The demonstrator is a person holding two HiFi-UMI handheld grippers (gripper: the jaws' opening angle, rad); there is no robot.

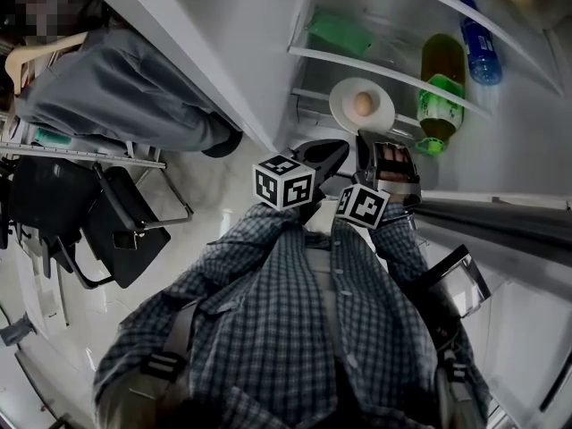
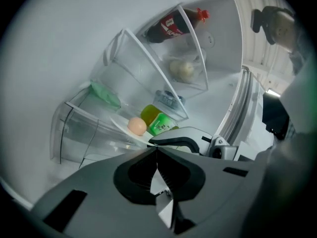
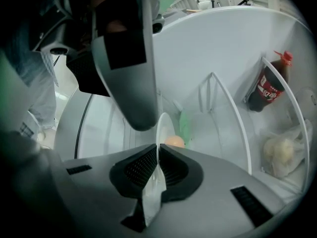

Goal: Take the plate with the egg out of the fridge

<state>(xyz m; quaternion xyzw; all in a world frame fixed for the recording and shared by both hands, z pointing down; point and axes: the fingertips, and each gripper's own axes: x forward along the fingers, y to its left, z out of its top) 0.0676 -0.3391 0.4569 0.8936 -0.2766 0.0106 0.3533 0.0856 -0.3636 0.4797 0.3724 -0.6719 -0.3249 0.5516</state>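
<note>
A white plate [image 1: 347, 96] carrying a brown egg [image 1: 362, 105] is level with a clear fridge shelf [image 1: 393, 74]. My right gripper [image 1: 379, 143] reaches up to the plate's near rim. In the right gripper view the plate [image 3: 162, 129] stands edge-on between the jaws, which are shut on it, and the egg [image 3: 174, 141] shows just beyond. My left gripper [image 1: 323, 155] sits just left of and below the plate, shut with nothing held. In the left gripper view the plate [image 2: 121, 127] and the egg [image 2: 137, 126] lie just past its tips [image 2: 157, 150].
A green drink bottle [image 1: 440, 89], a blue bottle [image 1: 481, 52] and a green packet [image 1: 340, 34] sit on the shelves. A red-capped sauce bottle [image 3: 267, 86] and a bagged white item [image 3: 280, 150] fill a side bin. A seated person's legs [image 1: 116, 88] and a black chair [image 1: 121, 226] are at the left.
</note>
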